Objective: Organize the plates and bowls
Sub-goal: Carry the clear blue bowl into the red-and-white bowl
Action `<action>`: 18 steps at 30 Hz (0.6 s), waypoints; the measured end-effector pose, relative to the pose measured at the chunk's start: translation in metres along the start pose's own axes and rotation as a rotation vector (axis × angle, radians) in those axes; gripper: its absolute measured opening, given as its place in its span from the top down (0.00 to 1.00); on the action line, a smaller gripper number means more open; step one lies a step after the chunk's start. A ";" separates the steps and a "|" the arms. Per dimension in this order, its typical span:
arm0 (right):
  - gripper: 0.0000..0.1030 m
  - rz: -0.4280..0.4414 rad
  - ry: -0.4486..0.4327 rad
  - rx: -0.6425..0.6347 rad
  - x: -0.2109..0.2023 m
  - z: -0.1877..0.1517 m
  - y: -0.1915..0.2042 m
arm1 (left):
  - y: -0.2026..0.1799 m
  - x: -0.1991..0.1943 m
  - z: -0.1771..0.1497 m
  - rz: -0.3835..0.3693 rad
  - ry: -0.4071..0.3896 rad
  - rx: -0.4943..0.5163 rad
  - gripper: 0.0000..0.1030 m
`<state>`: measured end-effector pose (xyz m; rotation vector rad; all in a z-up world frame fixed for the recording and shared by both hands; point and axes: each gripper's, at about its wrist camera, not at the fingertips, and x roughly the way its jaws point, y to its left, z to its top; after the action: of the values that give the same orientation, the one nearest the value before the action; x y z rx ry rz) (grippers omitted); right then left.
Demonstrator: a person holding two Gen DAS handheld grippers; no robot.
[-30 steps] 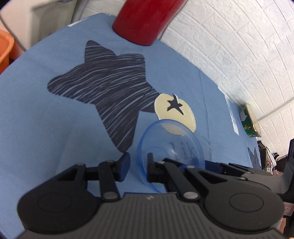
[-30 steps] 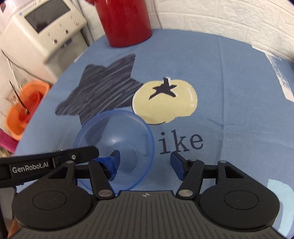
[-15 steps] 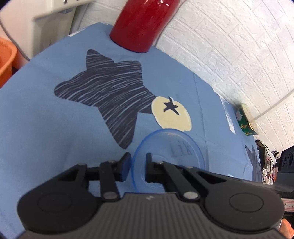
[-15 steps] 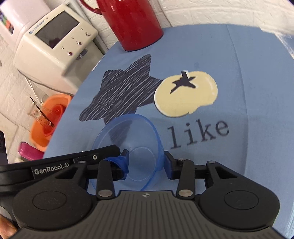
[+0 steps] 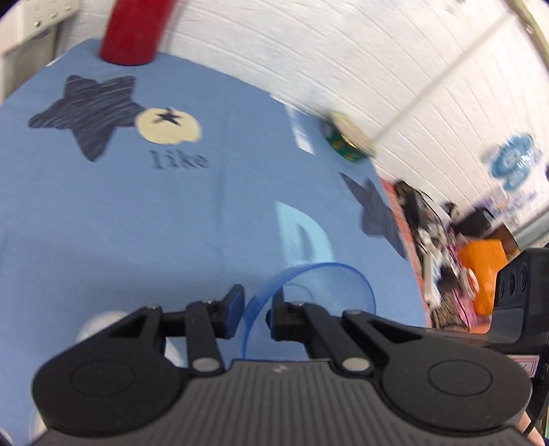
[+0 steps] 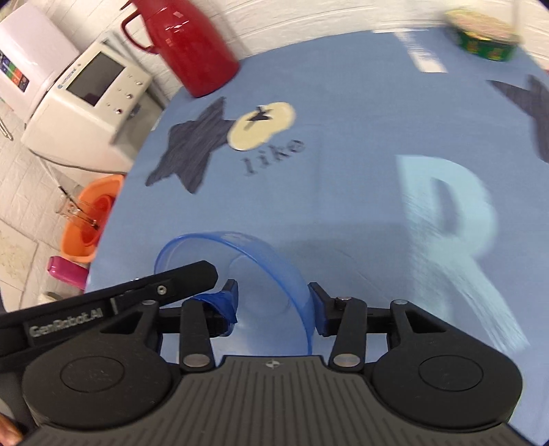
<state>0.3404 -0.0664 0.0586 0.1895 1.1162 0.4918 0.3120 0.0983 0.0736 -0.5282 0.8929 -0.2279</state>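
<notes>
A clear blue plastic bowl (image 5: 319, 291) is held up above the blue tablecloth (image 5: 171, 212), tilted on its side. My left gripper (image 5: 255, 314) is shut on its rim on one side. My right gripper (image 6: 274, 307) has its jaws on either side of the bowl's (image 6: 260, 271) wall on the other side; whether they press on it is unclear. The left gripper's body (image 6: 113, 298) shows at the left of the right wrist view. Both views are motion-blurred.
A red thermos jug (image 6: 185, 44) stands at the table's far edge, a green tin (image 6: 483, 32) at the far right. A white machine (image 6: 85, 103) and an orange bucket (image 6: 89, 219) are beyond the left edge. Clutter (image 5: 463, 260) lies beyond the right edge.
Both grippers have lifted the blue bowl off the cloth and carried it back and to the right, away from the star and "like" print. The right jaws have closed in around its wall.
</notes>
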 end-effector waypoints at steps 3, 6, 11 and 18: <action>0.71 -0.040 -0.022 0.046 -0.039 -0.030 -0.021 | -0.030 -0.001 -0.028 -0.052 0.054 0.027 1.00; 0.71 -0.083 -0.022 0.081 -0.064 -0.058 -0.040 | -0.047 0.005 -0.056 -0.071 0.115 0.035 1.00; 0.71 -0.108 0.013 0.136 -0.068 -0.094 -0.065 | -0.055 0.014 -0.092 -0.065 0.175 0.036 1.00; 0.69 -0.108 0.010 0.201 -0.068 -0.112 -0.082 | -0.048 0.023 -0.104 -0.037 0.175 0.033 1.00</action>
<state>0.2403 -0.1815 0.0332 0.3008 1.1795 0.2847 0.2456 0.0127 0.0302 -0.4995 1.0481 -0.3259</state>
